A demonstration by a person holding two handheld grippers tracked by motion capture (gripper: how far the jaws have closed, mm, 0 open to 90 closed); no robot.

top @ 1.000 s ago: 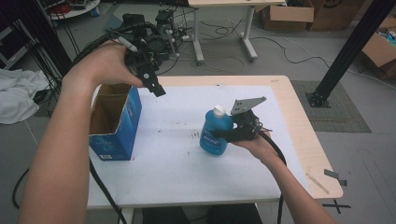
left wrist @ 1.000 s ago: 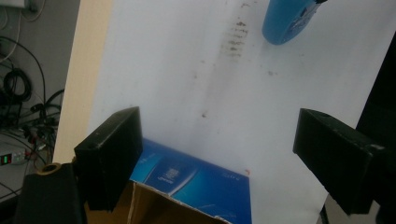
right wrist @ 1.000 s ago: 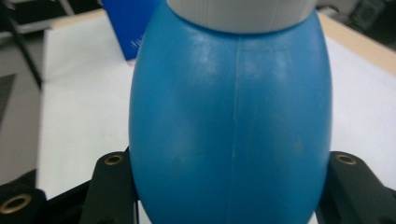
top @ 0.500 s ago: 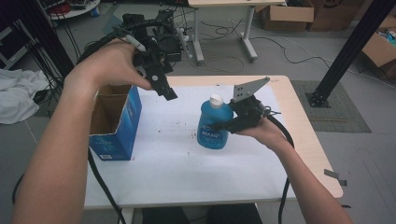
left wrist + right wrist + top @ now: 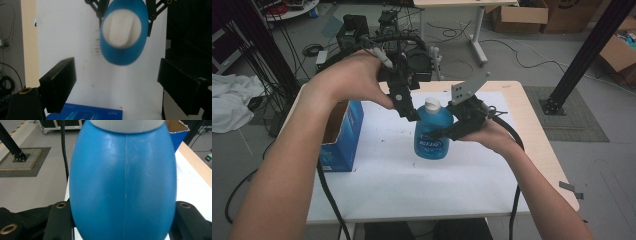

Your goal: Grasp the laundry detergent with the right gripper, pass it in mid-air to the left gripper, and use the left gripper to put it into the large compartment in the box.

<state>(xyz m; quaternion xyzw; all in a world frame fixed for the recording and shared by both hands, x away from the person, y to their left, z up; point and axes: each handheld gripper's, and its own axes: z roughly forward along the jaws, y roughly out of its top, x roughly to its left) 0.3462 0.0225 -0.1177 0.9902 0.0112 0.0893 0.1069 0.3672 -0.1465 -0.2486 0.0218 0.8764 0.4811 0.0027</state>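
Above white table (image 5: 377,185), blue bottle (image 5: 432,132) stands cap-up.

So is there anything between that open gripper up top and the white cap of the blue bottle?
Nothing visible. The left gripper is open and looks straight down on the white cap of the blue bottle, with only air between. The right gripper holds the bottle by its body, below the cap.

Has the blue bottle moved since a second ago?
Yes. The blue bottle, clamped in the right tool, has gone left, closer to the blue box, and looks lifted off the white table cover.
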